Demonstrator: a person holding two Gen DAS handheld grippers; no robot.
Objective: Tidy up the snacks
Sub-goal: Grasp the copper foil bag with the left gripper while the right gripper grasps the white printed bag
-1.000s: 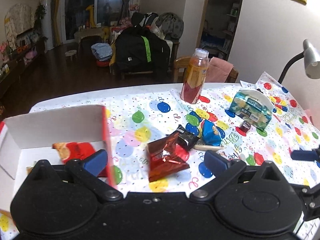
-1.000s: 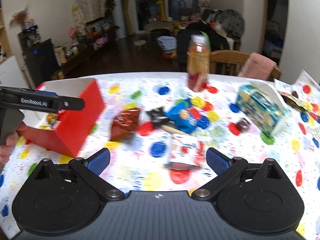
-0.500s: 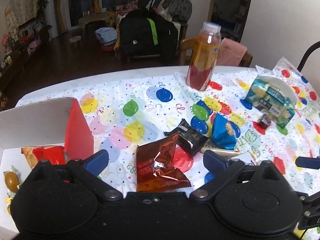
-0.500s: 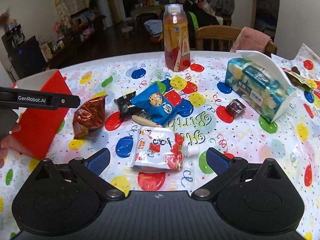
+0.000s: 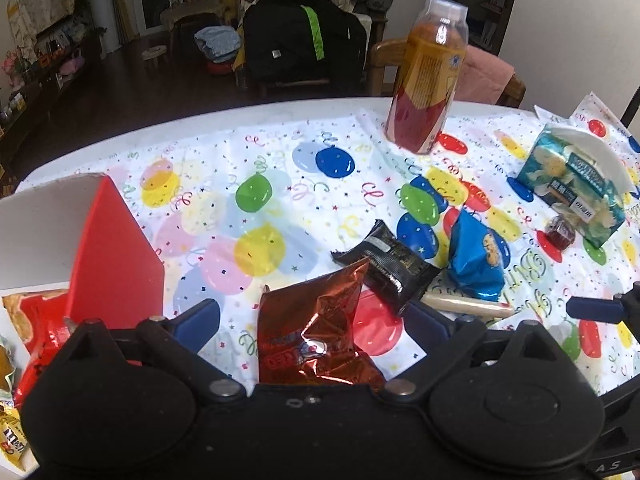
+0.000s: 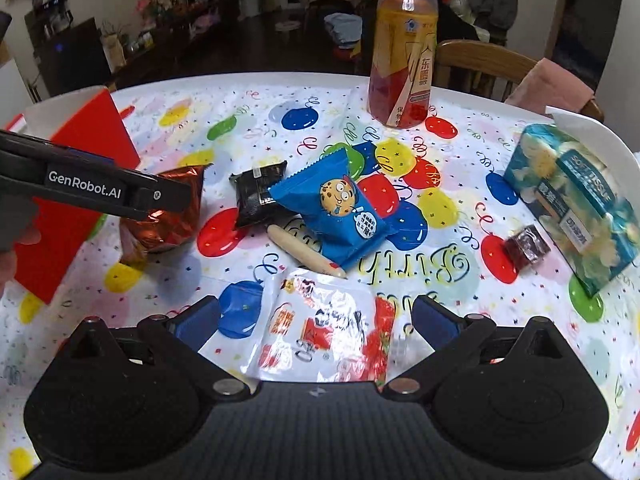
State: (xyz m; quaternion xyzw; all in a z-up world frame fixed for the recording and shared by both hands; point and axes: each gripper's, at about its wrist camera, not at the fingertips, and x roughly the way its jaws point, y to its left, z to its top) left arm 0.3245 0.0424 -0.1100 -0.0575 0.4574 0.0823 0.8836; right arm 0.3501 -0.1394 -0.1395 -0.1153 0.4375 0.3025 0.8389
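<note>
Left hand-held gripper (image 5: pixel 312 322) — astride foil packet (image 5: pixel 316 340)

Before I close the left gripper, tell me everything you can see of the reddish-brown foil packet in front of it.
The reddish-brown foil packet is a shiny, crinkled metallic pouch with a serrated top edge and red lettering partly readable low on its face. It looks sealed and puffed, lying on the balloon-print tablecloth between the open fingers of the left gripper, which are not yet touching it. Its upper corner reaches the black wrapper; actual contact is unclear. The red box stands apart to its left.
</note>
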